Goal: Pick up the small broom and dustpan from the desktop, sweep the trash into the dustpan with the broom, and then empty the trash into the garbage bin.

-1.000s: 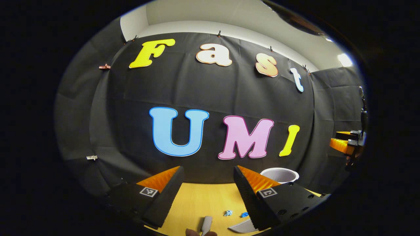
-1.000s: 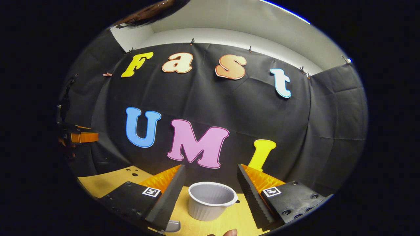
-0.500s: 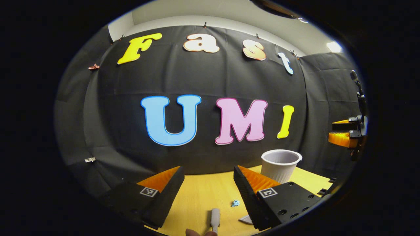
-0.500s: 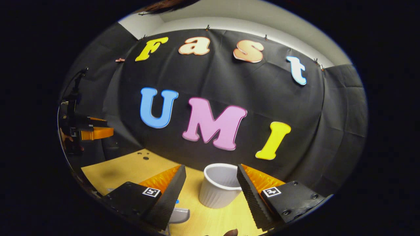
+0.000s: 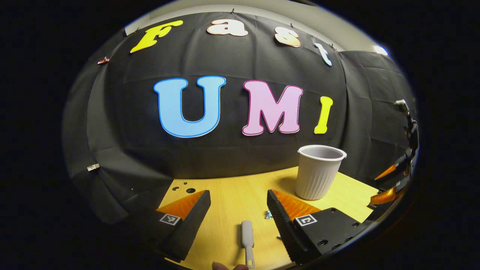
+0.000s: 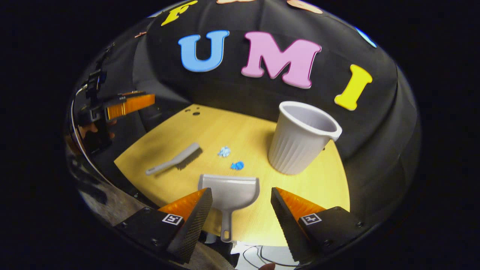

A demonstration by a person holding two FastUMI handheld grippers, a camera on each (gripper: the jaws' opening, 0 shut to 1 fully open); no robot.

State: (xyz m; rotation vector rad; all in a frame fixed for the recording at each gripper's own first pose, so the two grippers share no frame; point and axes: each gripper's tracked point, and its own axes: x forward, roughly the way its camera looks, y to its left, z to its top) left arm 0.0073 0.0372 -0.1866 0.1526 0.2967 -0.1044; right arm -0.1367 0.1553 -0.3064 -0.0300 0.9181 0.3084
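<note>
On the yellow desktop [image 6: 247, 138] lie a small grey broom [image 6: 174, 160], a grey dustpan [image 6: 229, 195] with its handle toward me, and two blue scraps of trash [image 6: 231, 158] between them. A white ribbed bin [image 6: 301, 137] stands at the back right. My right gripper [image 6: 240, 210] hangs open above the near edge, over the dustpan handle, holding nothing. In the left gripper view the broom [image 5: 247, 237] lies below my open left gripper [image 5: 238, 212], with a blue scrap [image 5: 268, 215] by the right finger and the bin [image 5: 318, 172] beyond. The left gripper [image 6: 129, 105] appears far left in the right gripper view.
Black cloth walls close the desk at the back and both sides. Small dark holes [image 6: 193, 110] mark the desktop's far left corner. The desk's near edge [image 6: 210, 234] drops off below my right gripper, with cables underneath. The right gripper [image 5: 390, 183] shows at the left gripper view's right rim.
Both grippers have tilted downward over the second, bringing the desktop, broom, dustpan and bin into view. The right gripper view dropped most. Neither gripper has taken hold of anything.
</note>
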